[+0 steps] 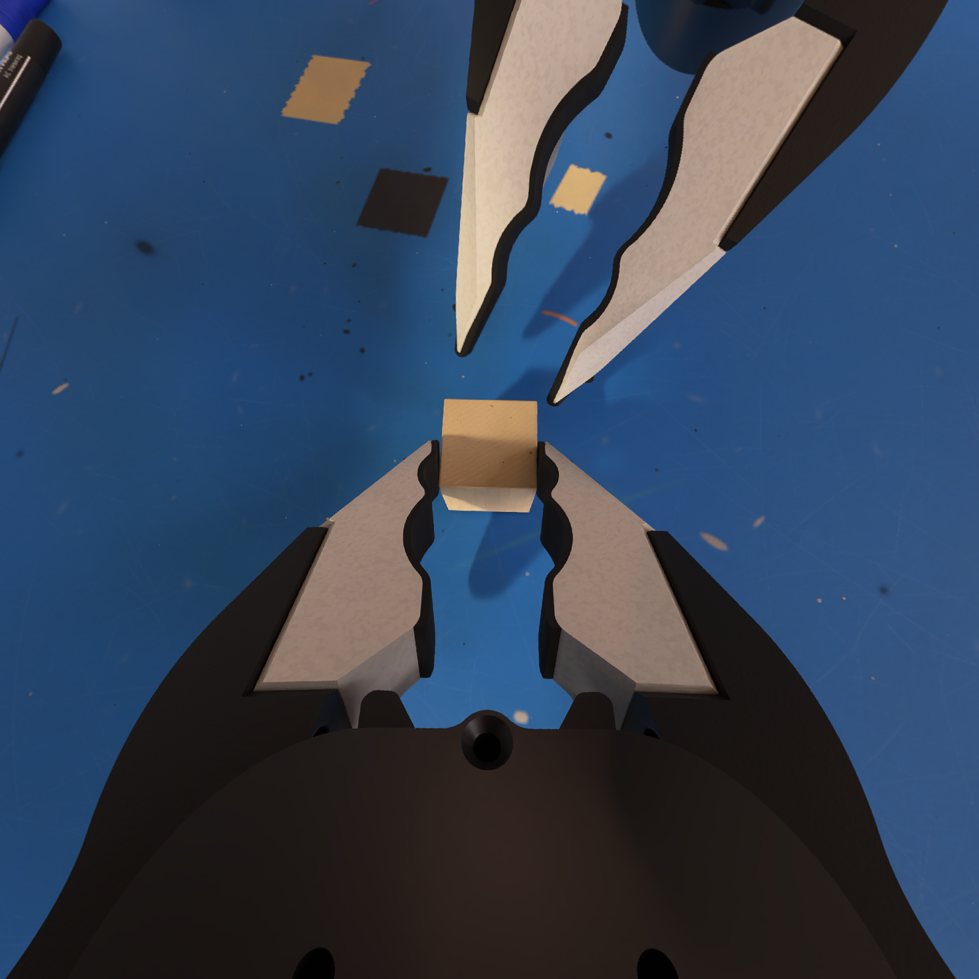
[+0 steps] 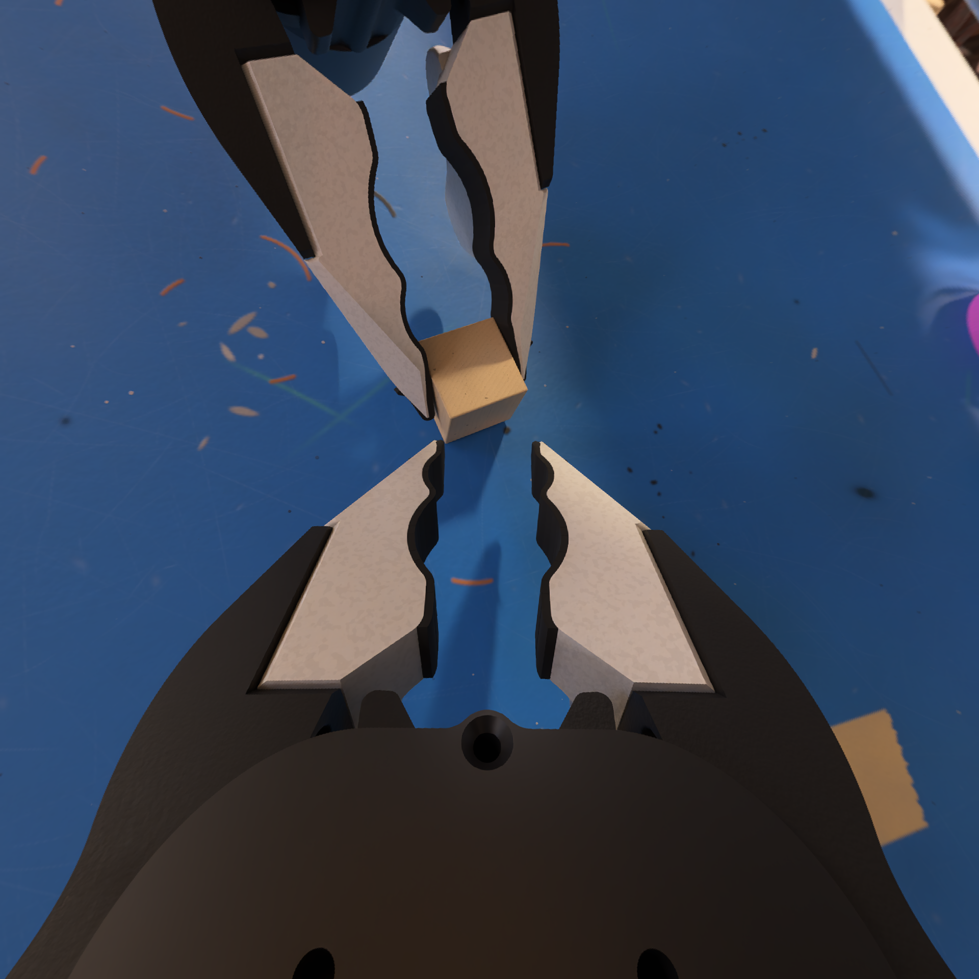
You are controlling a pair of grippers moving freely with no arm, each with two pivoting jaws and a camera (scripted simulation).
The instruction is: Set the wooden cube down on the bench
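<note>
The wooden cube (image 1: 487,466) is a small pale block. My left gripper (image 1: 488,447) is shut on it at the fingertips and holds it a little above the blue bench (image 1: 159,477); its shadow falls on the bench below. My right gripper (image 1: 507,377) faces it from just beyond the cube, open and empty, with its tips apart from the block. In the right wrist view, my right gripper (image 2: 487,447) is open just short of the cube (image 2: 471,381), which sits between the fingers of the left gripper (image 2: 475,393).
Two tan tape patches (image 1: 326,90) (image 1: 577,188) and a black patch (image 1: 402,202) lie flat on the bench beyond the grippers. A black marker (image 1: 21,74) lies at far left. Another tan patch (image 2: 879,779), the bench edge (image 2: 932,79) and a magenta object (image 2: 973,323) show at the right.
</note>
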